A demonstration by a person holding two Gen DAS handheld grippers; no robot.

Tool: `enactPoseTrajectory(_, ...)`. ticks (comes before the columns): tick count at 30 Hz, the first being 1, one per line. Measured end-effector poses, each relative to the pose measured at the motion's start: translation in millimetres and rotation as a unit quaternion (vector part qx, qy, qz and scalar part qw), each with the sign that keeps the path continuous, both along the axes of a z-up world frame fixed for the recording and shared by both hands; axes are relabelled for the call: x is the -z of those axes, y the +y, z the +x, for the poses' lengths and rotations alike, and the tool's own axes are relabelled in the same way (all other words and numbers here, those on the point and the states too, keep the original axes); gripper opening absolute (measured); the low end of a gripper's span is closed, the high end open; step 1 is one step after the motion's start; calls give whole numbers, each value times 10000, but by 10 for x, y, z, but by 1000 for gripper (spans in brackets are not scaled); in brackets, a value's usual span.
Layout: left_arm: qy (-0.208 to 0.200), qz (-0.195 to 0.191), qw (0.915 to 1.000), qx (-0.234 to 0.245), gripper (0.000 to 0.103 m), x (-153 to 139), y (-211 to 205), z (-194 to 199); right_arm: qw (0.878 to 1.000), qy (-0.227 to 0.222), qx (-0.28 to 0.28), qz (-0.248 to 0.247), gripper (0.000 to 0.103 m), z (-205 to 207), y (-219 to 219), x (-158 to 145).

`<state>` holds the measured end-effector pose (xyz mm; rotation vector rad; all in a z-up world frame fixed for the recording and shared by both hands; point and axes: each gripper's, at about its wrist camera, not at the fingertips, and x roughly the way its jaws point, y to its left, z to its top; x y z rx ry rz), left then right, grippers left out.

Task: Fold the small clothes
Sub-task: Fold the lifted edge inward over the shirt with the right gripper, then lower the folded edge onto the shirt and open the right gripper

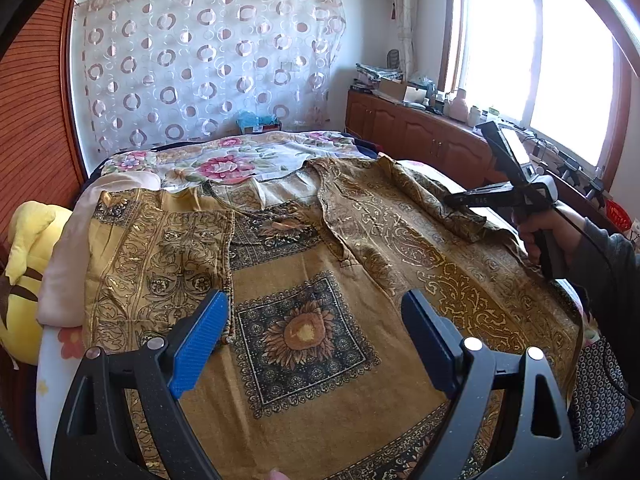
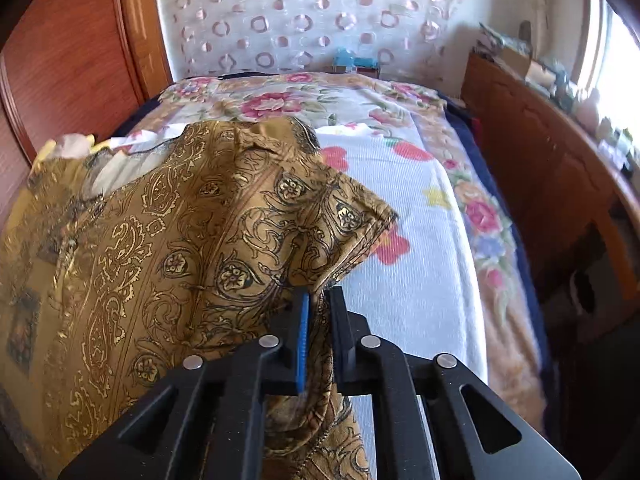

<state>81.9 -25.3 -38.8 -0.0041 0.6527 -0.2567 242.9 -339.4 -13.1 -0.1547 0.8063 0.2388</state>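
Right hand-held gripper (image 2: 318,320) pinching raised sleeve of mustard paisley shirt (image 1: 304,300).

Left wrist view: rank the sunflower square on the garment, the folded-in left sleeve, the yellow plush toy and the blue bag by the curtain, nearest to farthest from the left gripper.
1. Sunflower square: between the left gripper's open fingers.
2. Folded-in left sleeve: just beyond, to the left.
3. Yellow plush toy: far left, at the bed's edge.
4. Blue bag: far end, by the curtain.
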Motion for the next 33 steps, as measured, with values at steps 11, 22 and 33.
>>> enactPoseTrajectory(11, -12, -40, 10000, -33, 89, 14, 35, 10, 9955, -789, -462, 264, 9, -356, 323, -410)
enactPoseTrajectory(22, -28, -83, 9999, -110, 89, 4, 101, 16, 9871, -644, -1203, 838, 19, -568, 460, -501)
enactPoseTrajectory(33, 16, -55, 9999, -121, 89, 20, 128, 42, 9973, -254, -689, 35, 36, -237, 526, -42)
